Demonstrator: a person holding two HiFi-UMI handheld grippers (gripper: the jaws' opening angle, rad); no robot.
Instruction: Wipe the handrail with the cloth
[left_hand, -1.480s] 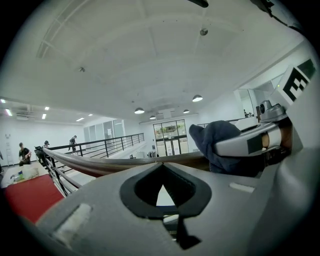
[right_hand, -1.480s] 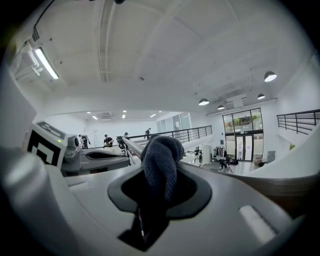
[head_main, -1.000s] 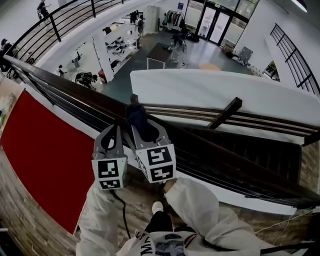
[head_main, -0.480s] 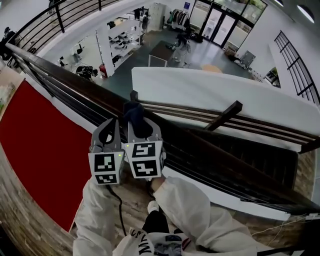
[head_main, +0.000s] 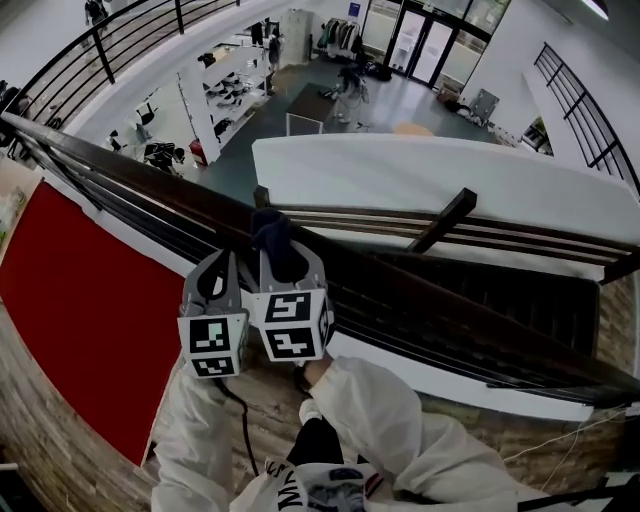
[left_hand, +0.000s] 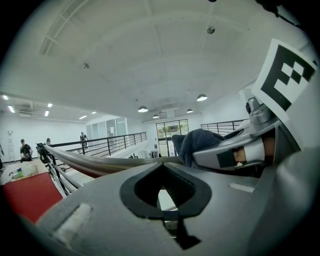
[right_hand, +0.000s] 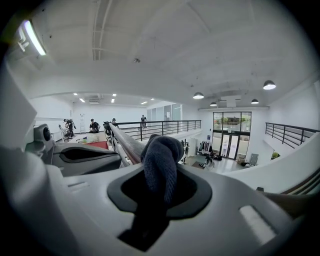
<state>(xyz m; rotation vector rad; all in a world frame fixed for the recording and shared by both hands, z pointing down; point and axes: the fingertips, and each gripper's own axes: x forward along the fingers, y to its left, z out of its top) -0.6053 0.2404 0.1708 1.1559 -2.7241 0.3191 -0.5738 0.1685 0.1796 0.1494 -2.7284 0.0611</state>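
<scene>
My right gripper (head_main: 282, 266) pinches the dark cloth (head_main: 271, 230) on the handrail (head_main: 130, 168), while my left gripper (head_main: 228, 262) sits just beside it, jaws pressed together on nothing.

Mezzanine over an open atrium; lower floor (head_main: 390, 105) dark grey, with white shelving (head_main: 225, 85) and a table (head_main: 305, 122); glass doors (head_main: 425, 45) at the far end; black railings (head_main: 590, 110) round the upper level; white parapet (head_main: 430, 170) opposite; white vaulted ceiling (right_hand: 165, 45) with round downlights (right_hand: 198, 95) and a strip light (right_hand: 30, 37); red carpet (head_main: 90, 320) and wood-plank floor (head_main: 40, 440) on the near side.
</scene>
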